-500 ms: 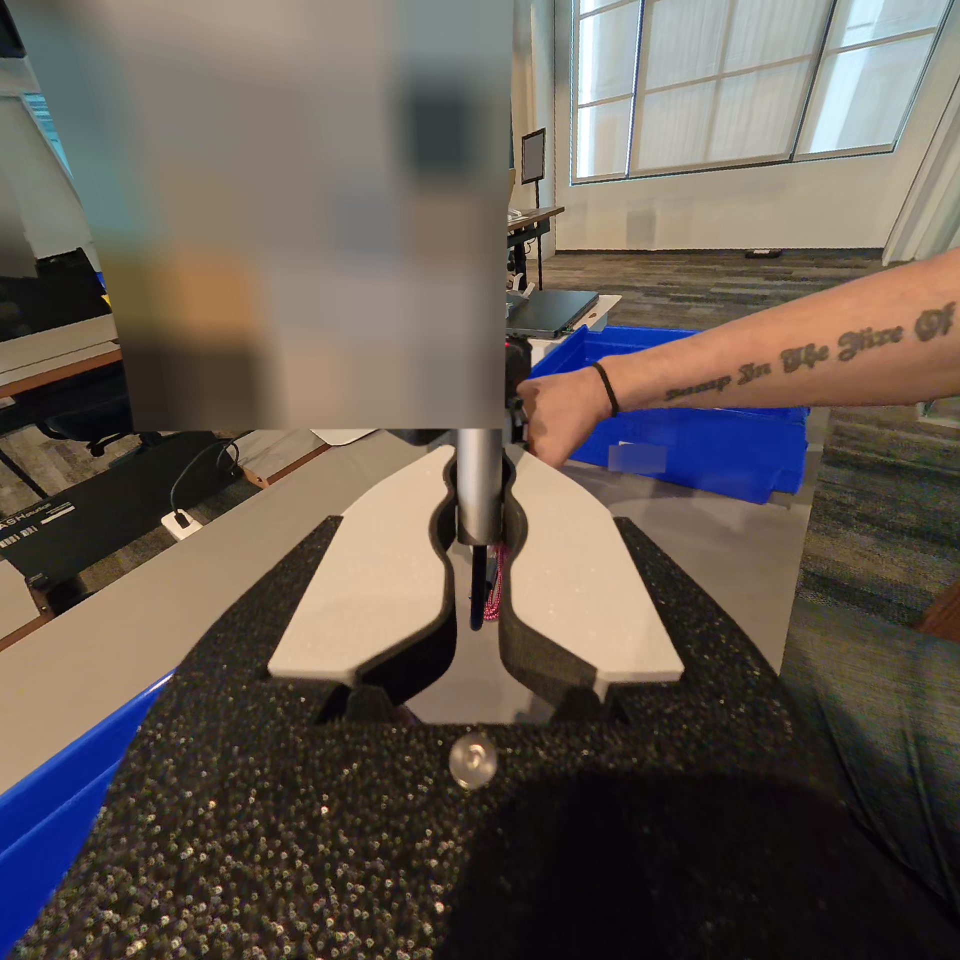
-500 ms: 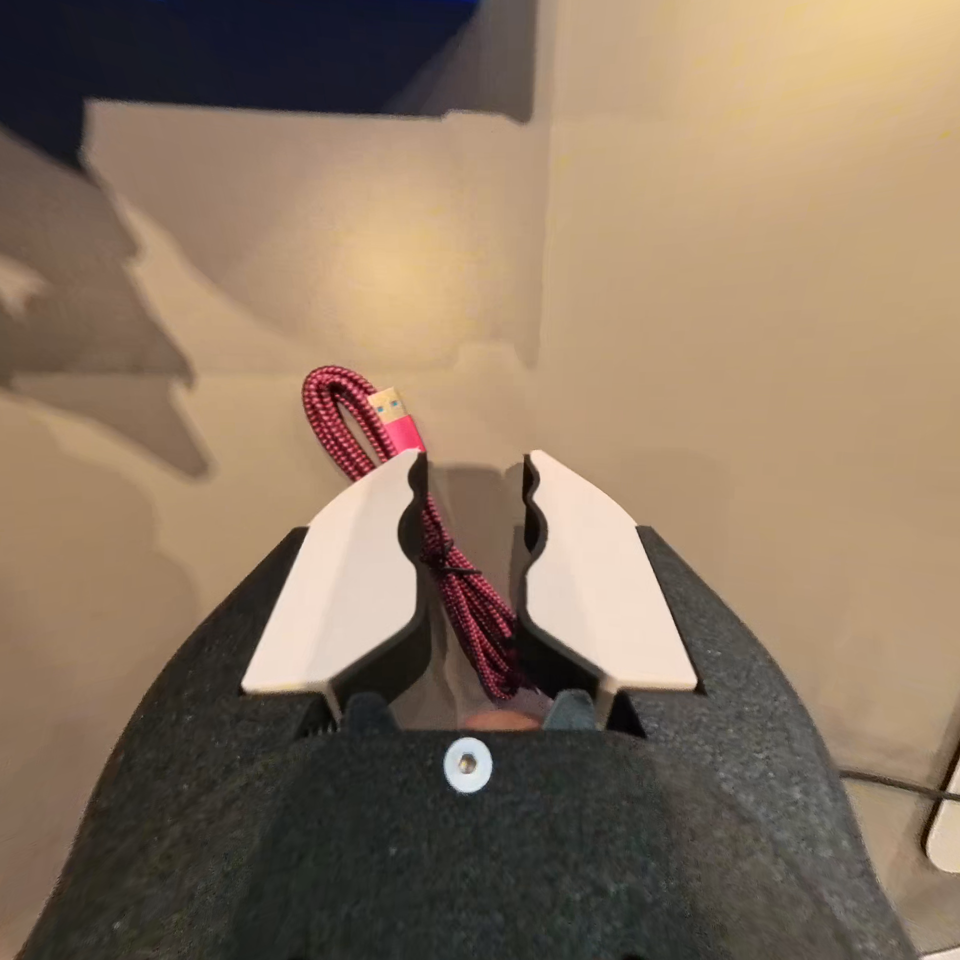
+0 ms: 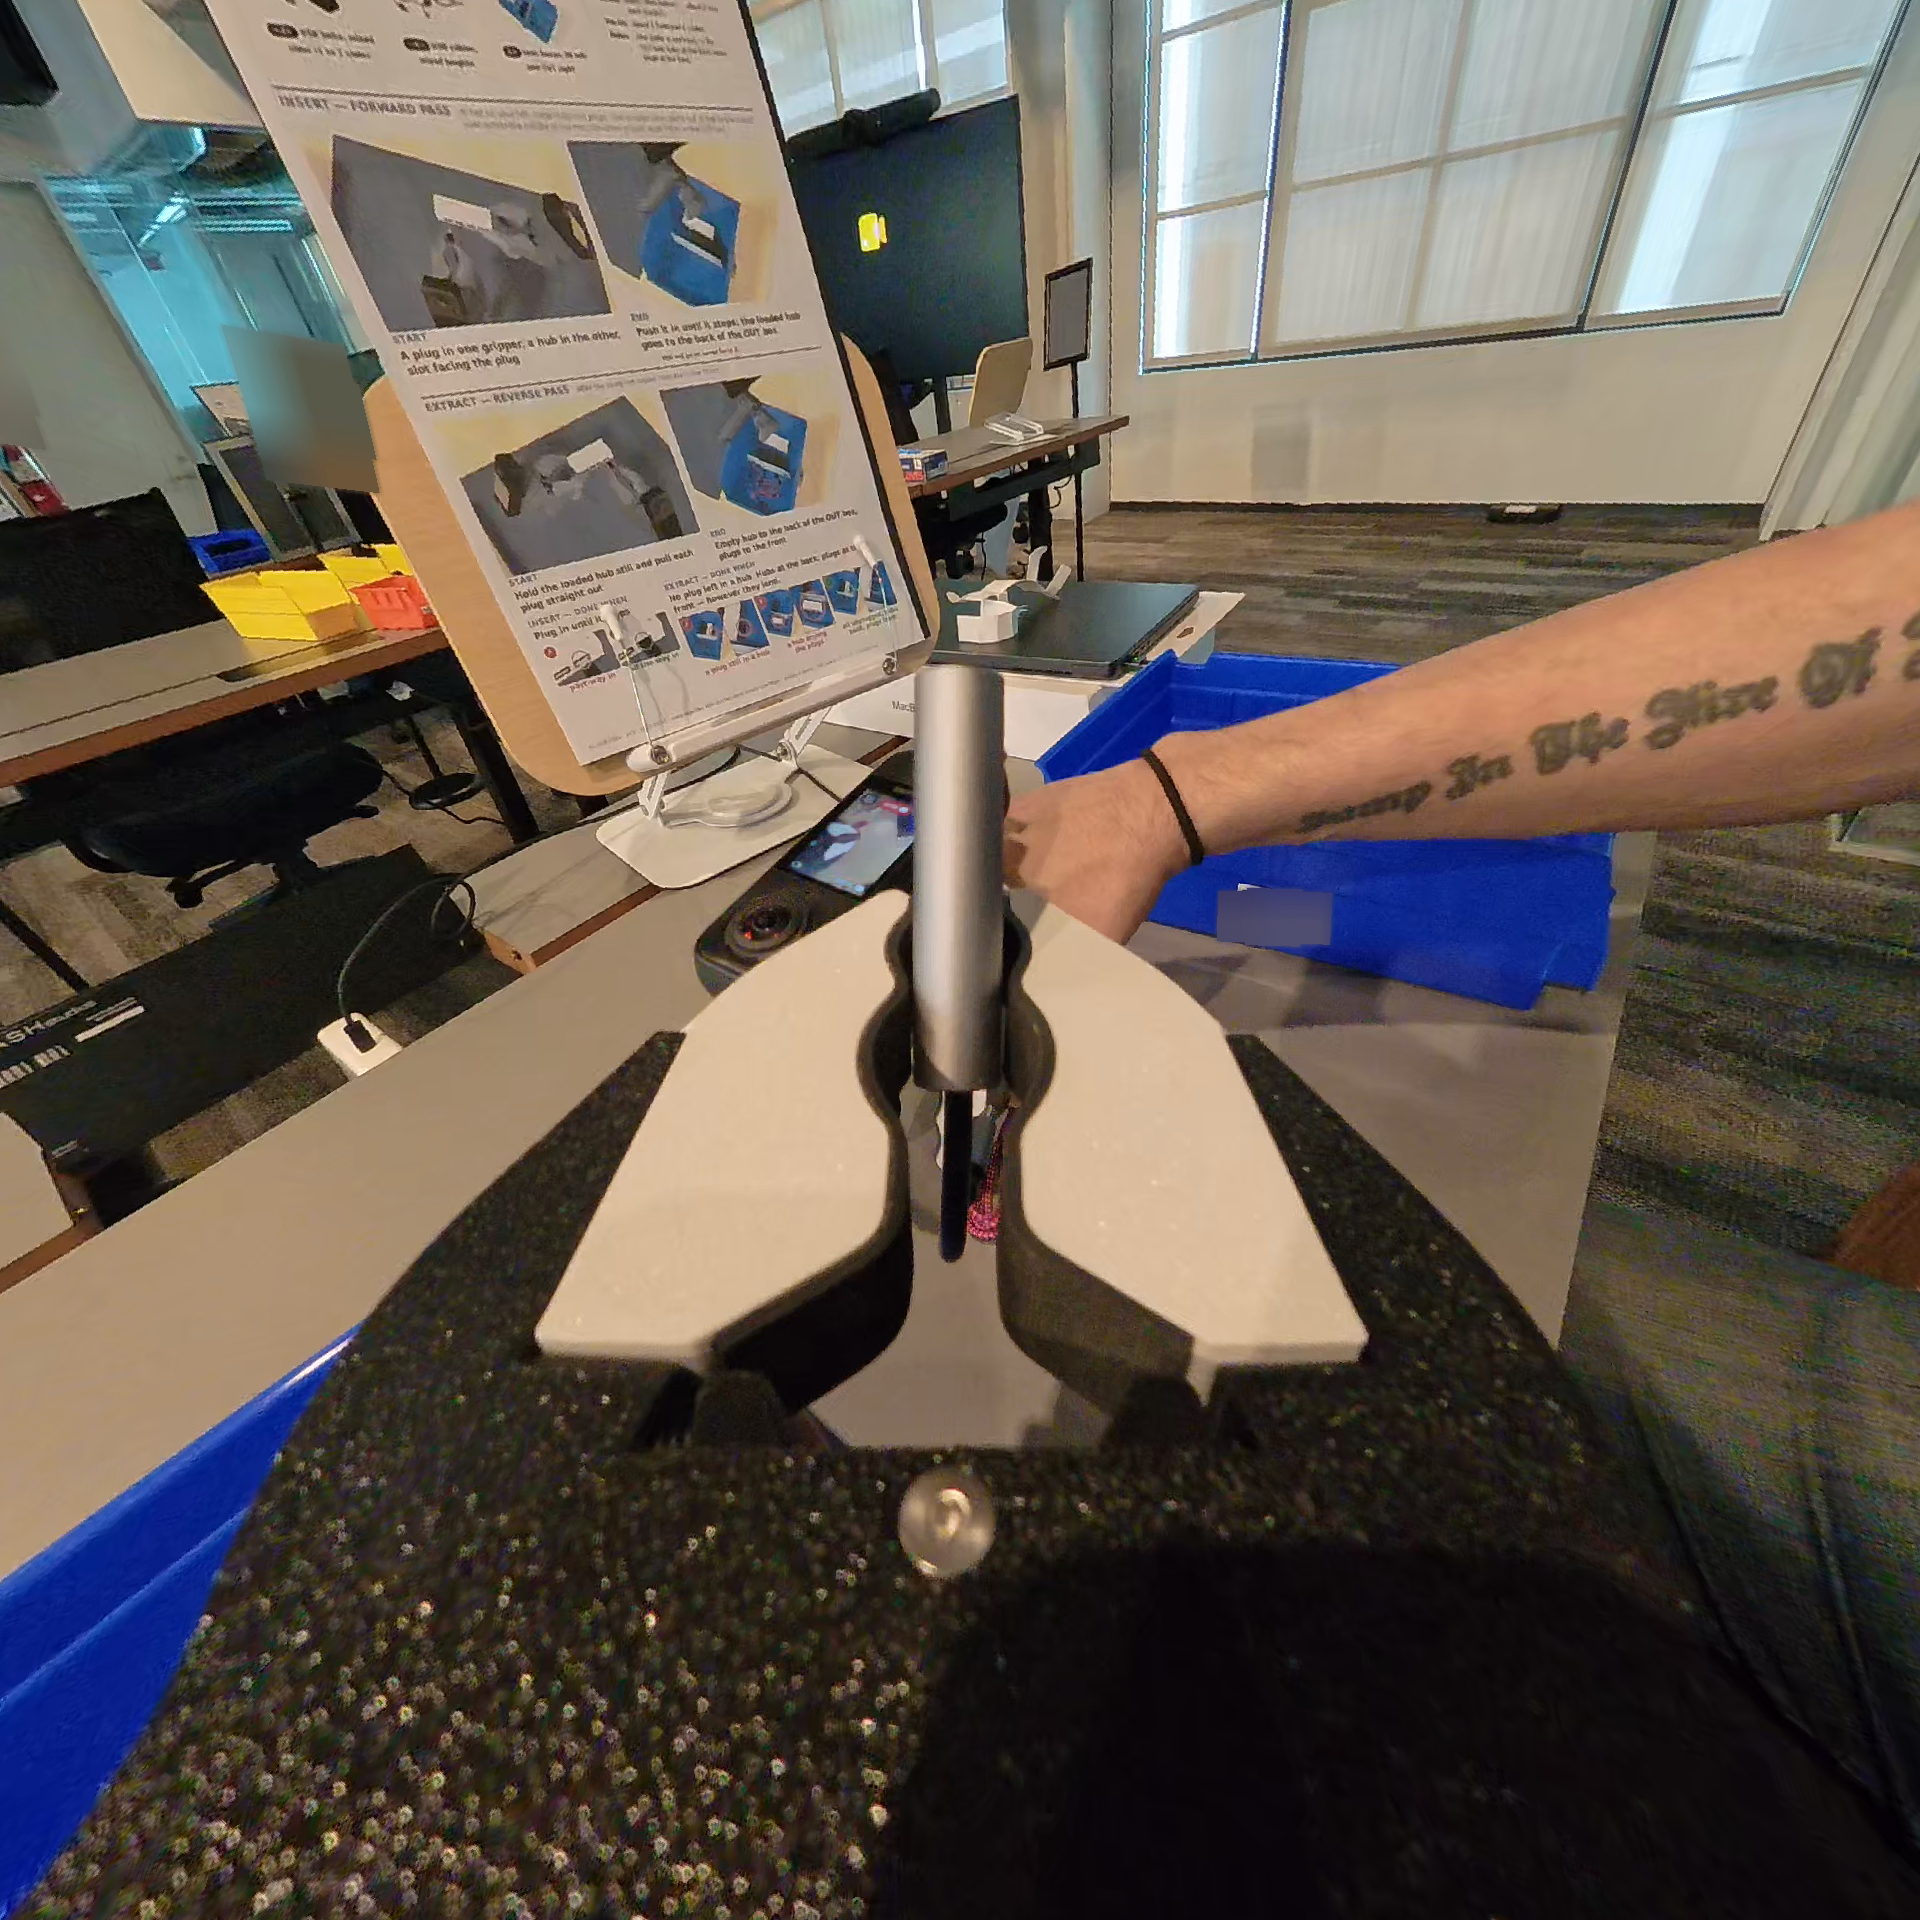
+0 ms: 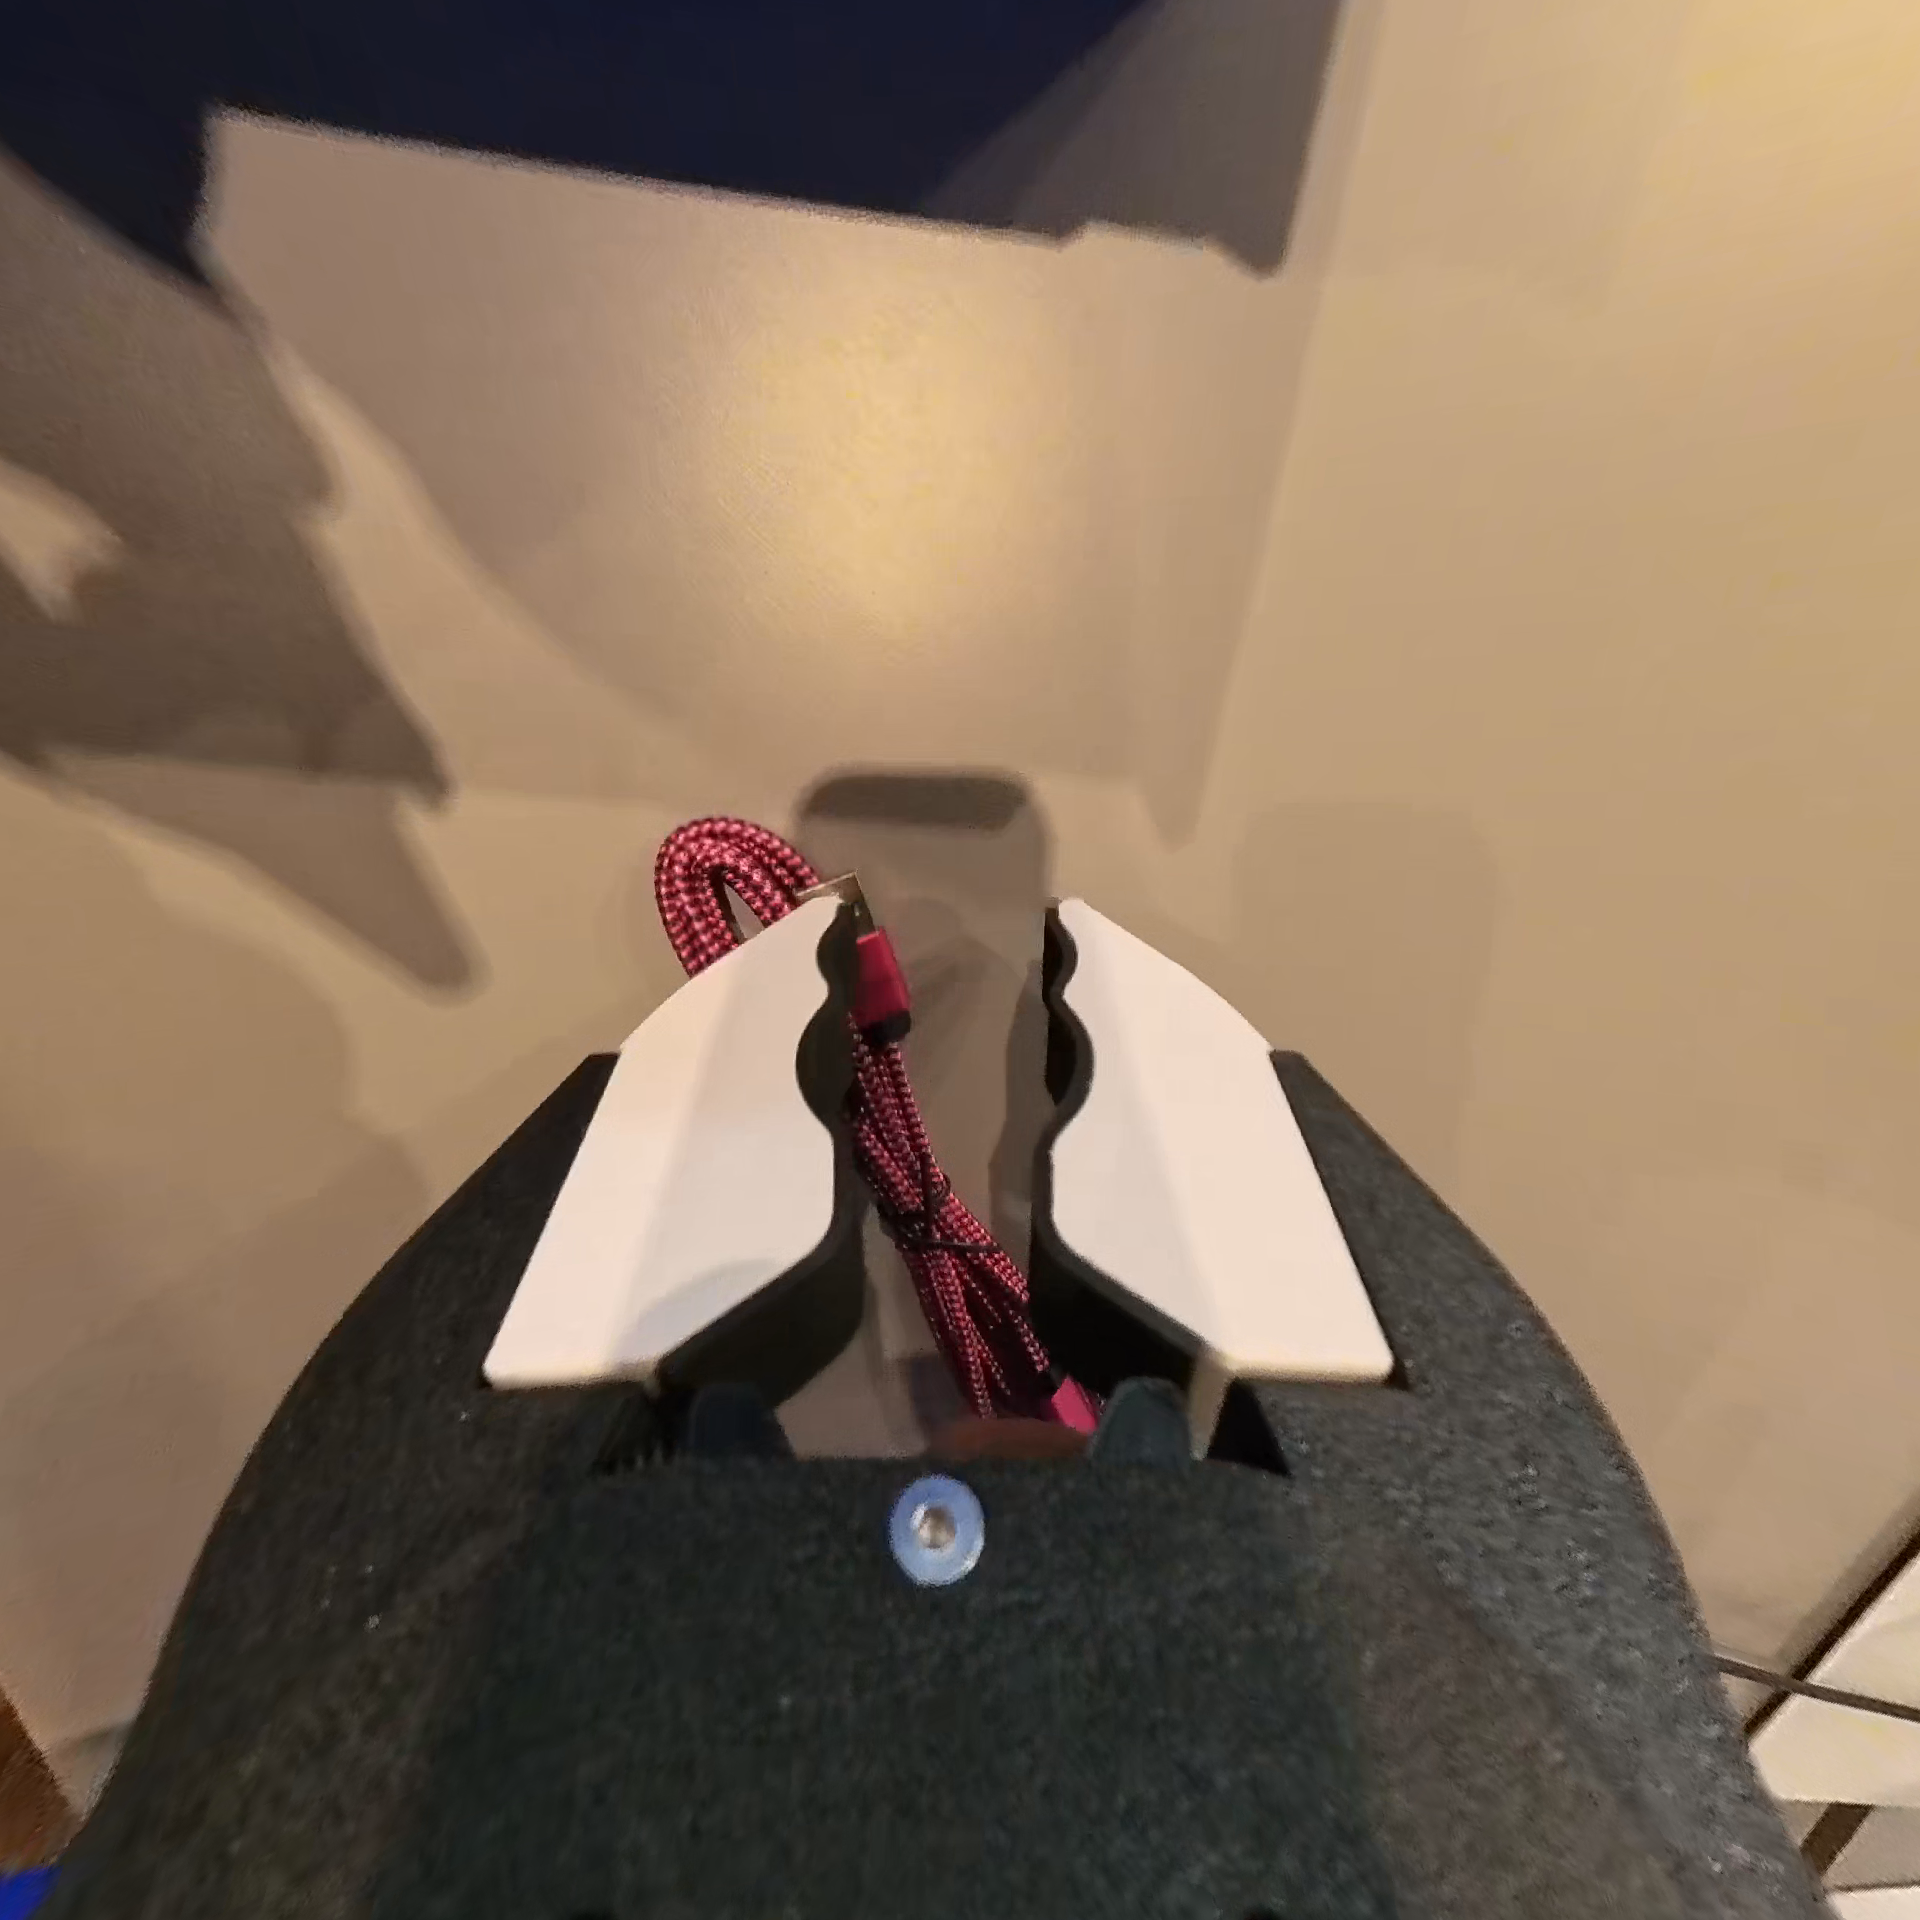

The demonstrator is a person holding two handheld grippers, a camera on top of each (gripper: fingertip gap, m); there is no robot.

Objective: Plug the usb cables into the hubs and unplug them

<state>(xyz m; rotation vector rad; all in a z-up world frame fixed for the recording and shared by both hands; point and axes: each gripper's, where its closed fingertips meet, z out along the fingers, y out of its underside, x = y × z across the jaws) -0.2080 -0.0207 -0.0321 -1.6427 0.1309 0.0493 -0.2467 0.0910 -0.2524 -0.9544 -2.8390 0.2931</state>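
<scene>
In the left wrist view my left gripper (image 3: 958, 935) is shut on a slim grey metal hub (image 3: 956, 883) and holds it upright above the grey table (image 3: 312, 1226). A dark cable (image 3: 951, 1174) and a bit of red braided cable (image 3: 987, 1205) hang below the hub between the fingers. In the right wrist view my right gripper (image 4: 945, 914) is open, close over the table. A bundled red braided USB cable (image 4: 935, 1195) lies between its fingers, its red plug (image 4: 883, 987) against the left finger. The jaws do not grip it.
A person's forearm (image 3: 1507, 758) reaches across behind the hub to a black camera device with a lit screen (image 3: 857, 831). Blue bins stand at the right (image 3: 1403, 935) and lower left (image 3: 104, 1621). An instruction sheet on a stand (image 3: 582, 416) is at the back left.
My right gripper has moved forward over the red cable: the plug was beyond the left fingertip and now lies between the fingers. The left gripper still holds the hub in much the same place.
</scene>
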